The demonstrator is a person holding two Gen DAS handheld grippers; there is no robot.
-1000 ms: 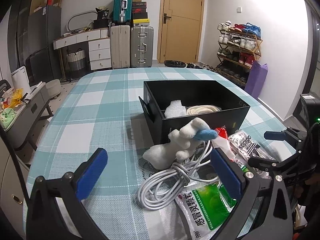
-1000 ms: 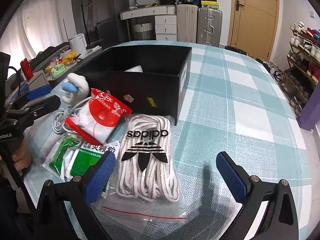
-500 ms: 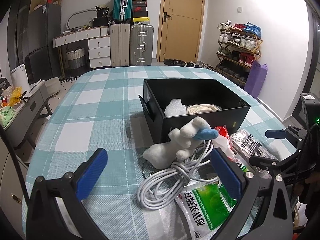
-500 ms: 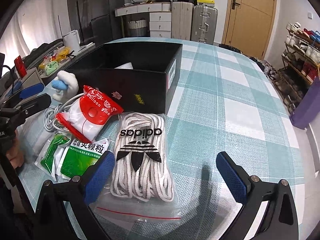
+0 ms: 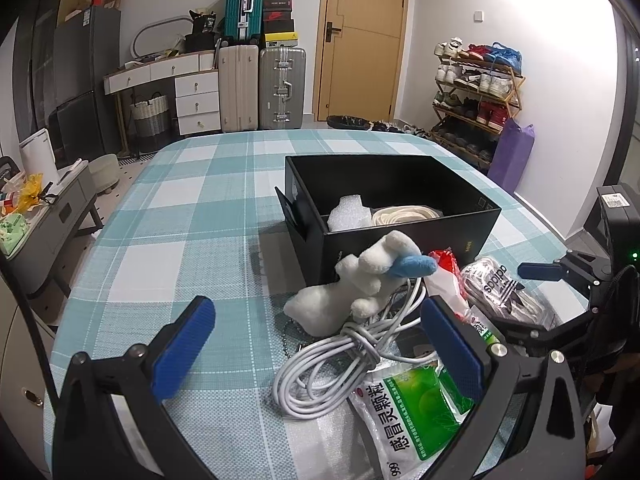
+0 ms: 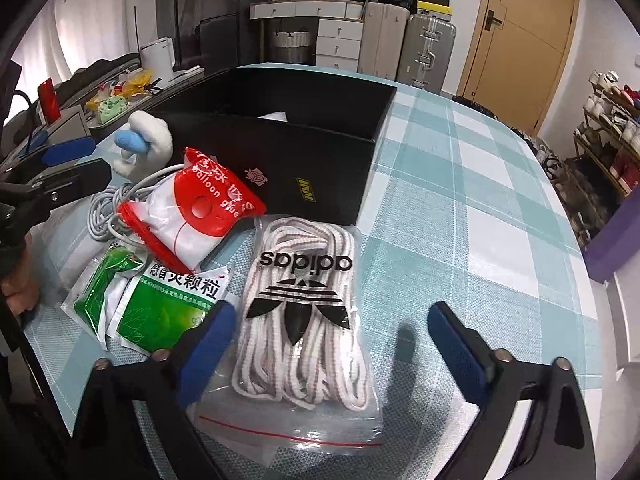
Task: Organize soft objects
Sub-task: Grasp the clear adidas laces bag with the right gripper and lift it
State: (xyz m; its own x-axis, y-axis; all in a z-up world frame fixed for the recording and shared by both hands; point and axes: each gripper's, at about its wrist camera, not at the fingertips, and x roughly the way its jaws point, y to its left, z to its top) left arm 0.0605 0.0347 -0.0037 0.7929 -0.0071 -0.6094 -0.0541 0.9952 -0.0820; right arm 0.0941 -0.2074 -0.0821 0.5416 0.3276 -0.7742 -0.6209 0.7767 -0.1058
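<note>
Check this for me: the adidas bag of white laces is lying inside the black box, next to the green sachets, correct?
Not quite. The adidas bag of laces lies on the table in front of the black box, not inside it. It is next to the green sachets, as the right wrist view shows.

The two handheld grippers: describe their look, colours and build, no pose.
Both are alike. The left gripper and right gripper each have a matte black angular frame with silver screw heads and two flat fingers faced with ribbed blue pads. A black cable runs past the left one.
</note>
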